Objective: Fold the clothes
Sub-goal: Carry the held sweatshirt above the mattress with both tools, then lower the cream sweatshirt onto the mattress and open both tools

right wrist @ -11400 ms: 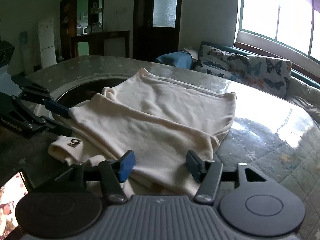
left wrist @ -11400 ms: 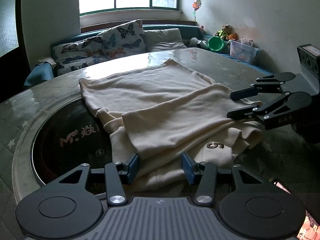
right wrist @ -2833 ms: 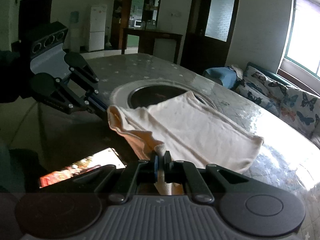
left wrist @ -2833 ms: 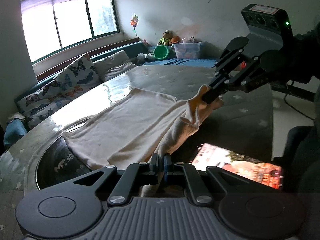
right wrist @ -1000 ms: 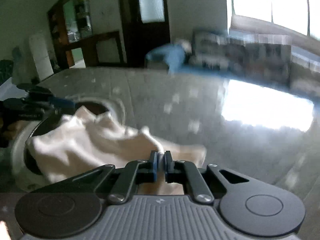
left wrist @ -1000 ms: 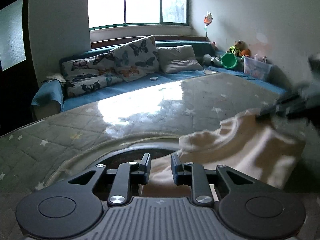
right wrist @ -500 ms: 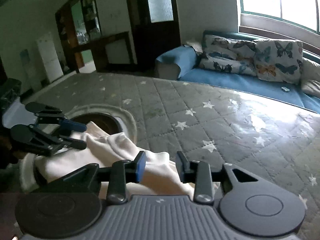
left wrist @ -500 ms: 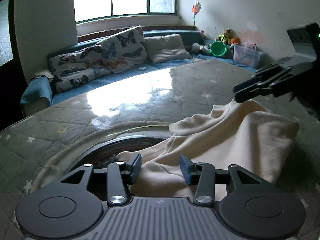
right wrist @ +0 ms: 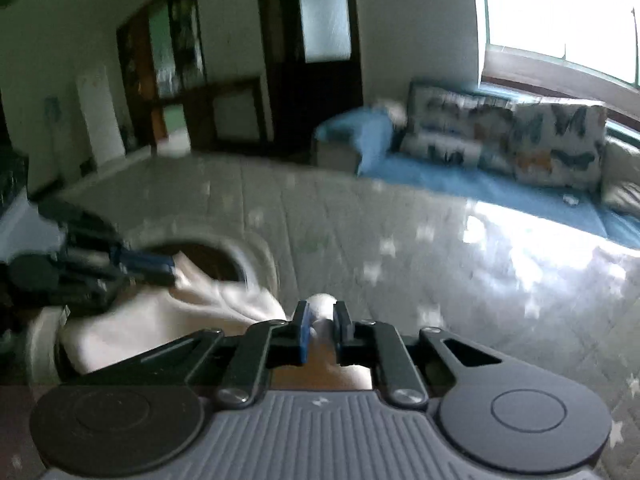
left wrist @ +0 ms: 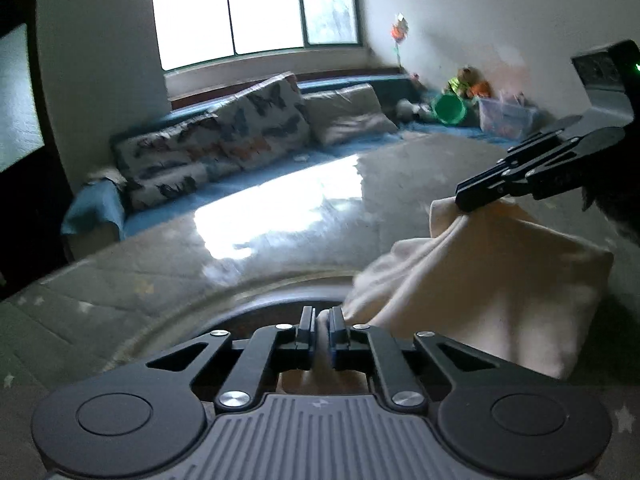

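A cream garment [left wrist: 480, 280] lies bunched on the round table, partly over the dark recess. In the left wrist view my left gripper [left wrist: 322, 320] is at the garment's near edge, jaws closing tight, with a fold of the cloth pinched between the pads. My right gripper [left wrist: 460, 199] grips a raised corner of the garment at the far right. In the blurred right wrist view my right gripper [right wrist: 322, 316] has its jaws closing on a white bunch of the garment [right wrist: 160, 320]. My left gripper [right wrist: 172, 270] holds the far left corner there.
The table [left wrist: 280, 220] has a quilted star-patterned cover and a dark round recess [left wrist: 272, 312] with a pale rim. Behind it runs a blue sofa [left wrist: 240, 136] with butterfly cushions. A green bowl [left wrist: 450, 108] and a plastic box [left wrist: 506, 116] sit at the back right.
Half a second ago both grippers stood open over the garment's edge. Now both have closed on the cloth, and the corner in the right gripper is lifted a little.
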Tool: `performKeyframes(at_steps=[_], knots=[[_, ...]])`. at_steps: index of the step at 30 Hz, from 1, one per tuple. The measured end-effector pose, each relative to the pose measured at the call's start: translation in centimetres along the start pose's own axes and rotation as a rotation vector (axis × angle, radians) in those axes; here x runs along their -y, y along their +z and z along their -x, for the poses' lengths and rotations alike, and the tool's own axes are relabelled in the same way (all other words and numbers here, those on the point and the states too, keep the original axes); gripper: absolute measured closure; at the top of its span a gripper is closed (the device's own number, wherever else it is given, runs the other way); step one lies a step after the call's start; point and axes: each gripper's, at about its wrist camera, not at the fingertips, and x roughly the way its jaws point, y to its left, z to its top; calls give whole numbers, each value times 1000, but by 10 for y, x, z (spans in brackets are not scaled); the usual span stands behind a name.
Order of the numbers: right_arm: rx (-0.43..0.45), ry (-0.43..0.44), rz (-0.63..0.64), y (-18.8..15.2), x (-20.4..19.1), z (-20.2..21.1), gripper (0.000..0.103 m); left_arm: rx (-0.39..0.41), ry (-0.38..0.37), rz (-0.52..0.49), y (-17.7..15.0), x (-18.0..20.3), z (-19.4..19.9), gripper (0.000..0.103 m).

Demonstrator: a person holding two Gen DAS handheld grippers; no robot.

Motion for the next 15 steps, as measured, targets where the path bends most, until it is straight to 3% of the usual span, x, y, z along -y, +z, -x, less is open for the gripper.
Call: performKeyframes(at_steps=[3, 5, 7, 10, 15], knots=[[-49, -26, 15, -3, -2, -13, 90, -37, 20, -11, -1, 3, -8, 94], [-90, -32, 17, -6, -2, -18, 83, -70, 0, 4, -2, 2, -11, 86], [-68, -46, 25, -7, -3, -11, 82, -62, -1, 29, 0, -2, -8, 79], [-45, -31, 23, -4, -6, -2, 82, -24, -58, 86, 12, -8, -5, 77], [-61, 7, 30, -5, -13, 0, 77, -68, -131, 82, 27, -1, -28, 71]])
